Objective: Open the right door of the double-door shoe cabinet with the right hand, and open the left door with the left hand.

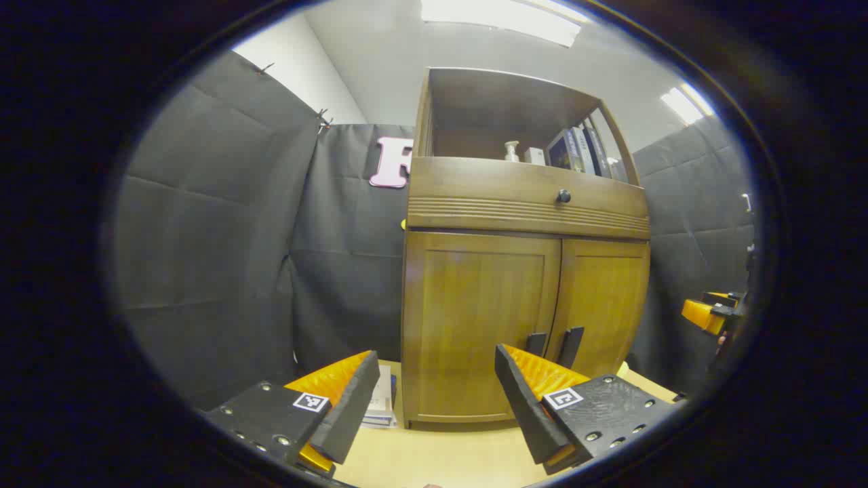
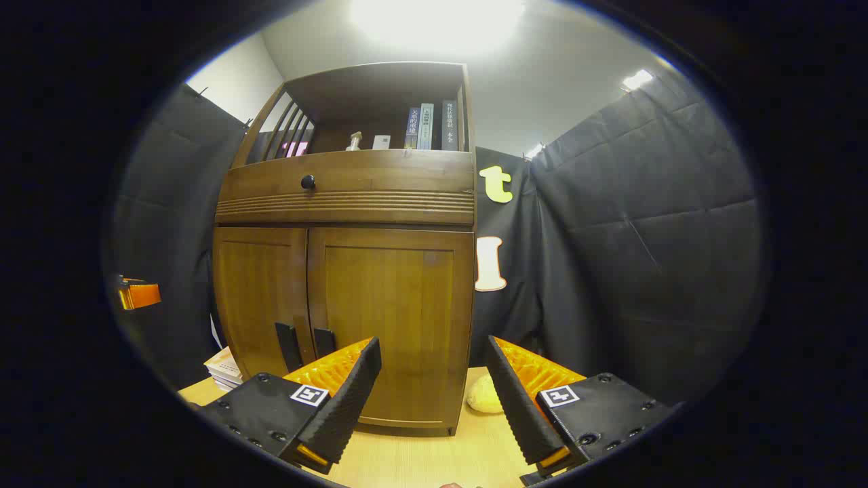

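A brown wooden shoe cabinet [image 1: 522, 298] [image 2: 346, 291] stands on a light wooden surface, both lower doors closed. The left door [image 1: 478, 318] [image 2: 261, 298] and the right door [image 1: 603, 305] [image 2: 390, 318] each carry a dark vertical handle near the middle seam: left handle [image 1: 536, 343] [image 2: 287, 346], right handle [image 1: 571, 344] [image 2: 324, 342]. My left gripper [image 1: 434, 400] is open, held a short way in front of the left door. My right gripper [image 2: 434, 400] is open before the right door's outer edge. Each gripper also shows at the other view's edge [image 1: 708, 313] [image 2: 135, 295].
Above the doors runs a drawer with a round knob [image 1: 563, 196] [image 2: 308, 181]. The open shelf on top holds books [image 2: 428, 126] and a small bottle [image 1: 511, 150]. A stack of papers [image 1: 381, 407] lies left of the cabinet, a pale round object [image 2: 485, 395] to its right.
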